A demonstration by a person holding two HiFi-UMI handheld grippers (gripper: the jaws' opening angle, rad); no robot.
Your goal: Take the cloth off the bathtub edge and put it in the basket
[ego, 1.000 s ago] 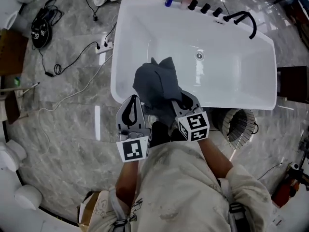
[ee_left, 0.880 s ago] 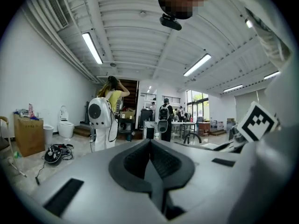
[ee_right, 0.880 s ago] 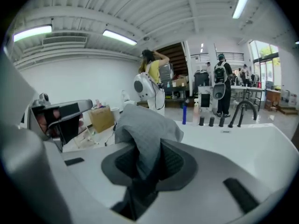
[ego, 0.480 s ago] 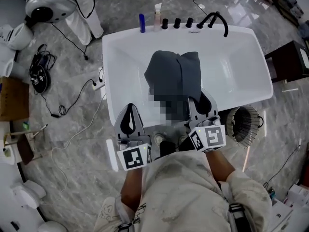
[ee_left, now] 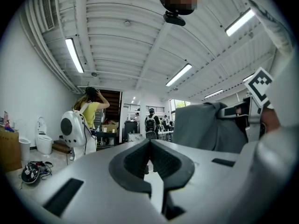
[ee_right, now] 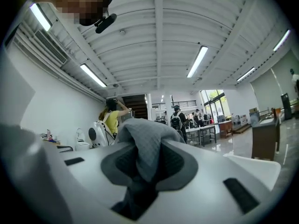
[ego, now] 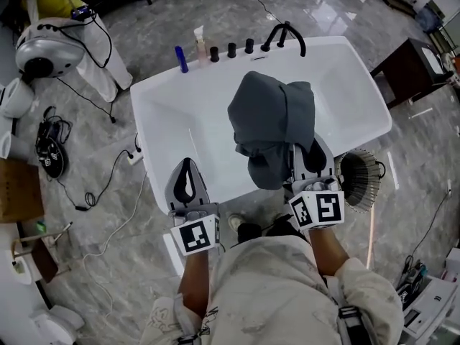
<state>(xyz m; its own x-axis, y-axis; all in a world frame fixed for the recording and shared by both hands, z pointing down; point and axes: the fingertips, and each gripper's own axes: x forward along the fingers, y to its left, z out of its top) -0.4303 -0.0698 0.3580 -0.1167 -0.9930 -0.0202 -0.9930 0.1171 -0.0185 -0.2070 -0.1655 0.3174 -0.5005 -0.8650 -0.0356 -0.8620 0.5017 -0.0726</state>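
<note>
A grey cloth [ego: 273, 124] hangs bunched in the air over the white bathtub [ego: 172, 121], lifted clear of its near edge. My right gripper [ego: 306, 152] is shut on the cloth, and a fold of it [ee_right: 145, 146] is pinched between the dark pads of my right gripper [ee_right: 147, 160]. My left gripper [ego: 185, 167] is raised to the cloth's left, apart from it, over the tub's near rim. Its jaws meet with nothing between them [ee_left: 150, 148]. The cloth [ee_left: 205, 125] shows to the right in the left gripper view. A round wire basket [ego: 359, 180] stands on the floor just right of my right gripper.
Bottles [ego: 181, 58] and a black faucet [ego: 286, 36] line the tub's far rim. A dark wooden stand [ego: 413, 67] is at the right. Cables and a power strip [ego: 133, 157] lie on the marble floor at the left. A person in yellow [ee_left: 91, 111] stands beyond.
Both grippers have risen, the right more. The cloth has come up off the tub's near edge and now hangs high in the right gripper, over the tub.
</note>
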